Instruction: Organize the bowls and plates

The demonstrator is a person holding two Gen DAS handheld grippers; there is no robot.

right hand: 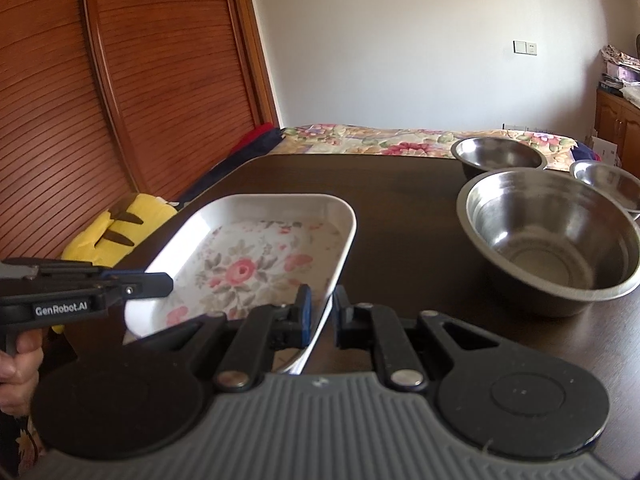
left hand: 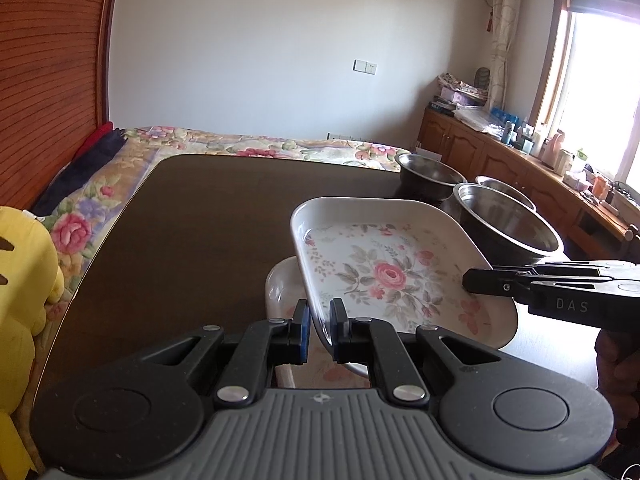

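Note:
A white rectangular plate with a pink rose print [left hand: 390, 272] [right hand: 240, 268] hangs tilted above the dark table [left hand: 208, 224], held from both sides. My left gripper [left hand: 320, 310] is shut on its near-left rim, and its tip [right hand: 160, 282] shows in the right wrist view. My right gripper [right hand: 322, 298] is shut on the opposite rim and reaches in from the right [left hand: 478, 281]. A second floral plate [left hand: 280, 288] lies on the table, partly hidden under the held one. Three steel bowls stand at the right: a large one [right hand: 552, 236] [left hand: 512, 220] and two smaller [right hand: 498, 154] [right hand: 608, 180].
A yellow plush toy [left hand: 24, 280] [right hand: 116, 228] sits off the table's left edge. A bed with a floral cover [left hand: 248, 146] lies beyond the far edge. A slatted wooden door [right hand: 120, 80] stands at the left, and a cluttered cabinet [left hand: 532, 152] at the right.

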